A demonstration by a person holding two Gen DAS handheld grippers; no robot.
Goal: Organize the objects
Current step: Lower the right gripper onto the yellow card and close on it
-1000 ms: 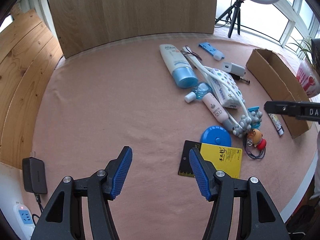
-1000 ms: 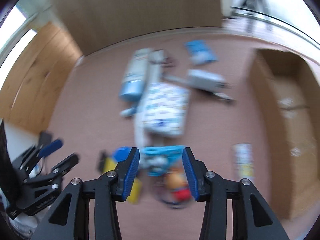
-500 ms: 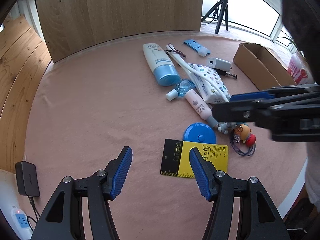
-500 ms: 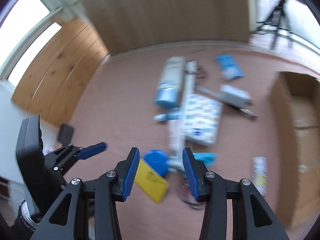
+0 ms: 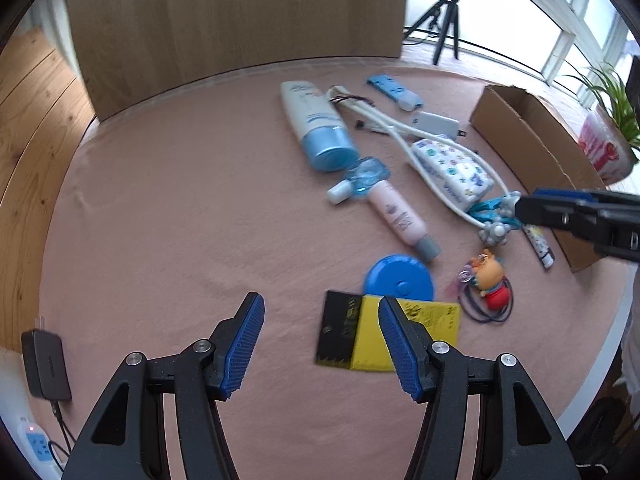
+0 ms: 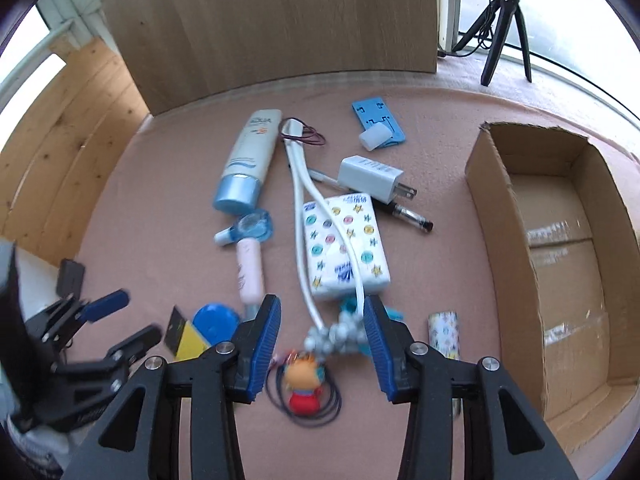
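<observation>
The right gripper [image 6: 320,336] points steeply down over the pink table cover [image 5: 168,208], jaws about half apart with nothing pressed between the blue pads; the grey beaded end of a white cord [image 6: 336,334] lies under the gap, and just nearer sits a small orange and red toy figure [image 6: 303,384] ringed by dark hair ties. The left gripper [image 5: 320,344] also tilts down, jaws wide and empty, its right finger over a yellow and black card [image 5: 360,340] whose dark print is too blurred to read; a blue round disc [image 5: 399,278] touches the card's far edge. Farther on lies a pink tube [image 6: 250,266] with unreadable print, then a patterned tissue pack [image 6: 346,246] crossed by the cord, with blue lettering too small to make out. Beyond these a white tube with a blue cap [image 6: 248,156] reads "AQUA". A white plug adapter [image 6: 370,178] and a blue flat holder [image 6: 378,122] lie farther back. An open cardboard box [image 6: 500,216] stands at the right.
</observation>
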